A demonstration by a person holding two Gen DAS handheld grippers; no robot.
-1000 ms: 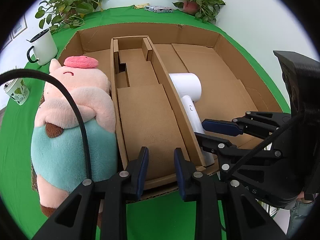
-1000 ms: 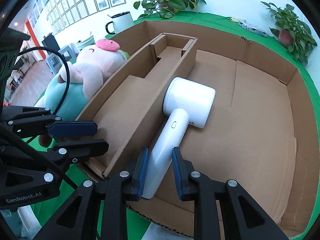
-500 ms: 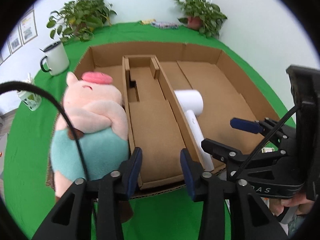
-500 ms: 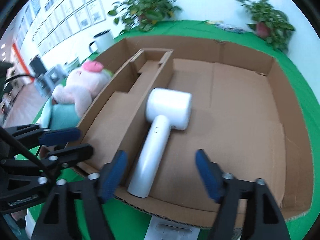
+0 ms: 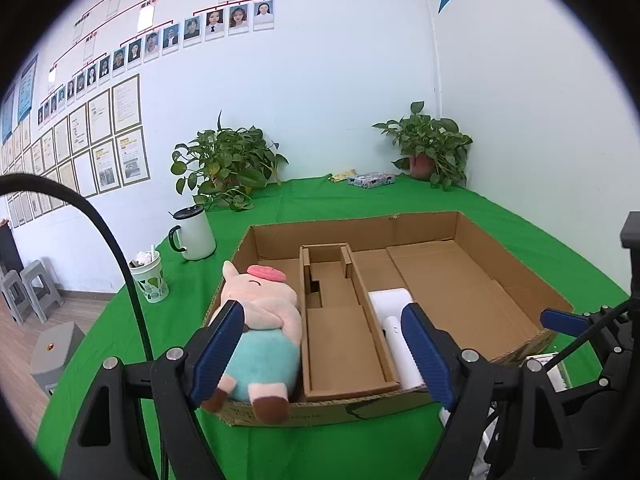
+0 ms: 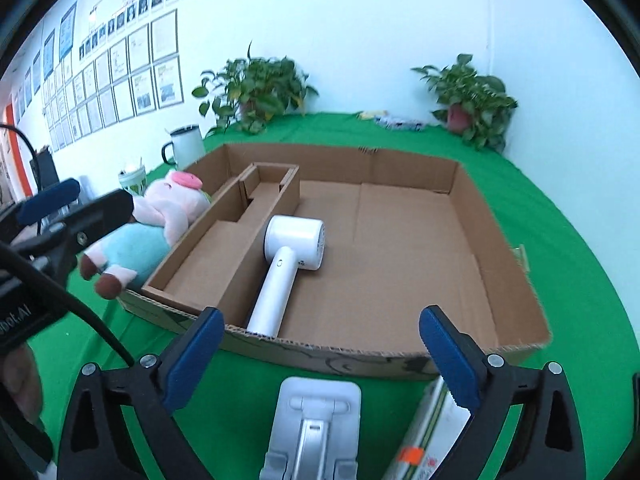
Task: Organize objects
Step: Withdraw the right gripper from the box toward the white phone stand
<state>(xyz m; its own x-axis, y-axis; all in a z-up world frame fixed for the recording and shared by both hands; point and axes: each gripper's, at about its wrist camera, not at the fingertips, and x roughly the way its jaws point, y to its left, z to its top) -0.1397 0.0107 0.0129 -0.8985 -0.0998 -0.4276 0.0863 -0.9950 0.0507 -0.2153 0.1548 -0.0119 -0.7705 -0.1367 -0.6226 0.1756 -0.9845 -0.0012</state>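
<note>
Blue-padded left tongs (image 5: 324,350) and right tongs (image 6: 320,356) both gape wide, gripping nothing, above the green-clothed table (image 6: 580,240). Beyond them, the white plastic hair dryer (image 6: 286,256) lies in the shallow brown cardboard box (image 6: 400,236), against its inner cardboard divider (image 5: 340,320); the pink-and-teal plush pig (image 5: 260,336) lies along the box's left side.

An office or company workroom is showing here. Rows of staff portrait photos (image 5: 192,32) joined in an organisation chart are hanging on the far white wall, with framed certificates (image 5: 100,136) lining the left. Potted plants (image 5: 224,164) are standing at the far edge of a green-clothed table (image 5: 340,200), and grey stools (image 5: 24,292) are sitting at left.
</note>
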